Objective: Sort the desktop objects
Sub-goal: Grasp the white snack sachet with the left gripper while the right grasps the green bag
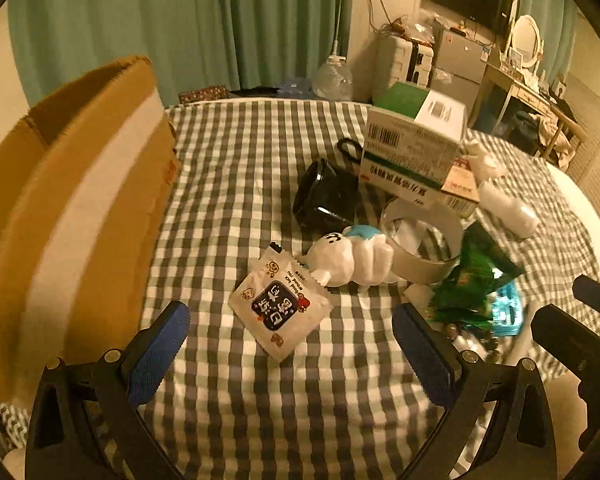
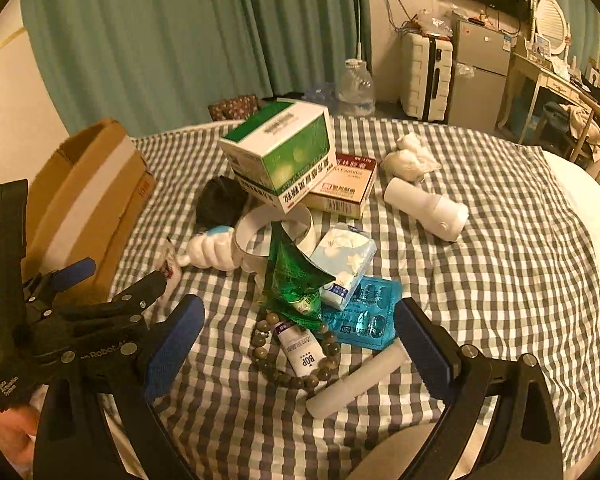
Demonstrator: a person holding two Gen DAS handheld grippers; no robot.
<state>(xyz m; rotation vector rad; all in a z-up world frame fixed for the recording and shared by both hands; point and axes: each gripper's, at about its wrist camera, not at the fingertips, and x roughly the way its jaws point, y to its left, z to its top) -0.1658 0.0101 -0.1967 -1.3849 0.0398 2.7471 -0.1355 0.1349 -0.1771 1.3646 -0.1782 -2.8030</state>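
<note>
A pile of small objects lies on the checked cloth. My left gripper is open, with a white snack packet between and just beyond its fingers. A white toy figure, a black jar and a green-white medicine box lie beyond. My right gripper is open over a bead bracelet and a small white BOP tube. A green sachet, a blue blister pack and a white cylinder lie close by.
An open cardboard box stands at the left; it also shows in the right wrist view. A tape ring, tissue pack, red-white box, white bottle and crumpled tissue lie on the cloth. Furniture stands behind.
</note>
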